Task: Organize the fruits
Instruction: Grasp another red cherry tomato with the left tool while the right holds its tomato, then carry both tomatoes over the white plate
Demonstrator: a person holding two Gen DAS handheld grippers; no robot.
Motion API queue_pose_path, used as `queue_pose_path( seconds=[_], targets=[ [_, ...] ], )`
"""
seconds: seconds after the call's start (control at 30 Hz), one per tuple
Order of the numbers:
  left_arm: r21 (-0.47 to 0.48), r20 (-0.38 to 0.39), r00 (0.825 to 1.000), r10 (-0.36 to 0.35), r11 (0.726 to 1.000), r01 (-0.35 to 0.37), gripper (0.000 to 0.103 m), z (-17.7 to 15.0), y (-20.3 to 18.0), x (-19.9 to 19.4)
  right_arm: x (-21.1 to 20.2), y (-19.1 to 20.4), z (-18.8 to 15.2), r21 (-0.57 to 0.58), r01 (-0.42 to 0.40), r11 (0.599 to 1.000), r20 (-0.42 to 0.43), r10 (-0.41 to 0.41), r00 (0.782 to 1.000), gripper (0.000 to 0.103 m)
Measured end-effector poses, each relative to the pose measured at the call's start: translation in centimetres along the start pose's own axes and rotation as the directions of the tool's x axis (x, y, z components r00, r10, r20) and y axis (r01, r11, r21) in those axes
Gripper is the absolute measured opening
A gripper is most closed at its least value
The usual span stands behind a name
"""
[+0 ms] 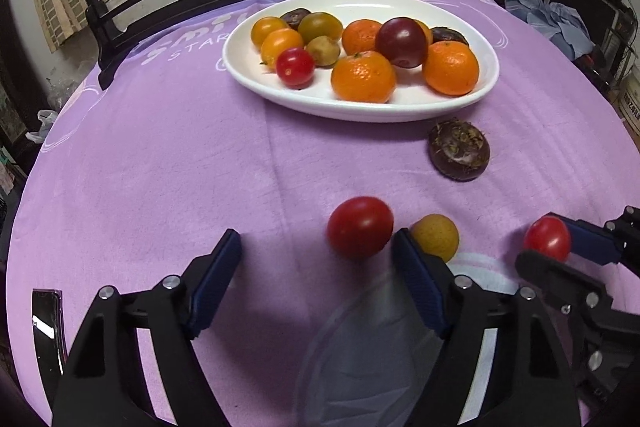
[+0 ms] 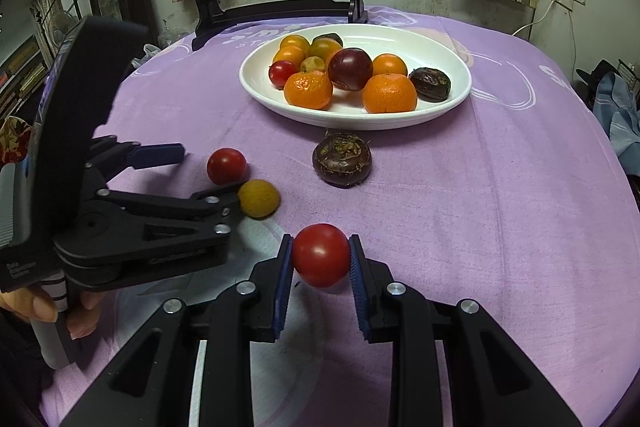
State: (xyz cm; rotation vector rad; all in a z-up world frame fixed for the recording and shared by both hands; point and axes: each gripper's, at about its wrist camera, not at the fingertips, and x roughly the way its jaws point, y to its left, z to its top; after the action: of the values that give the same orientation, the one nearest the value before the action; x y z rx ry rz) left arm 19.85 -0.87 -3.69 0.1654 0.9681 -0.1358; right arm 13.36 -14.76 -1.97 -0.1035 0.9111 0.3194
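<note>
- The right gripper [image 2: 321,255] has its jaws clamped on a red cherry tomato [image 2: 321,255], one pad on each side across its widest part, near the front of the purple-clothed surface [image 2: 480,207].
- That tomato is probably light, thin-skinned, smooth and a little slippery; a light squeeze across the middle should hold it, while harder pressure could split it.
- The left gripper [image 1: 316,271] has its jaws wide apart and holds nothing; a second red tomato [image 1: 360,227] lies just ahead between its fingertips, and a small yellow fruit [image 1: 436,237] sits just beside the gripper's right finger.
- Both loose fruits are round and would likely roll if nudged, so the jaws should straddle one before closing.
- A dark, rough-topped water chestnut [image 2: 342,163] lies just in front of the white plate [image 2: 452,67]; it looks firmer and less slippery.
- The plate is crowded on its left and middle with tangerines and small fruits; bare room shows along its right and far side.
- The plate's low rim needs clearing on the way in, and the two grippers are close together, leaving little side room between them.
</note>
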Motion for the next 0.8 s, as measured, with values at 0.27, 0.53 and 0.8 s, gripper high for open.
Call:
queue_pose_path(
  seconds=[0.27,0.53,0.8],
  targets=[
    [0.044,0.006,0.998,-0.055,0.998,0.055,0.034,0.1,-1.5,-0.5,0.1,-0.1,0.0,0.003,0.004,1.0,-0.004,-0.004,1.0,0.028],
    [0.053,0.006,1.0,-0.02,0.998,0.019,0.03,-0.1,-2.2,-0.8,0.1,-0.1,0.1,0.003,-0.001,1.0,-0.001,0.001,1.0,0.028],
    [0.026,0.016,0.999,-0.034,0.999,0.034,0.03,0.3,-1.6,-2.0,-1.2,-0.9,0.7,0.033,0.009,0.999,0.066,-0.011,0.998,0.028]
  ],
)
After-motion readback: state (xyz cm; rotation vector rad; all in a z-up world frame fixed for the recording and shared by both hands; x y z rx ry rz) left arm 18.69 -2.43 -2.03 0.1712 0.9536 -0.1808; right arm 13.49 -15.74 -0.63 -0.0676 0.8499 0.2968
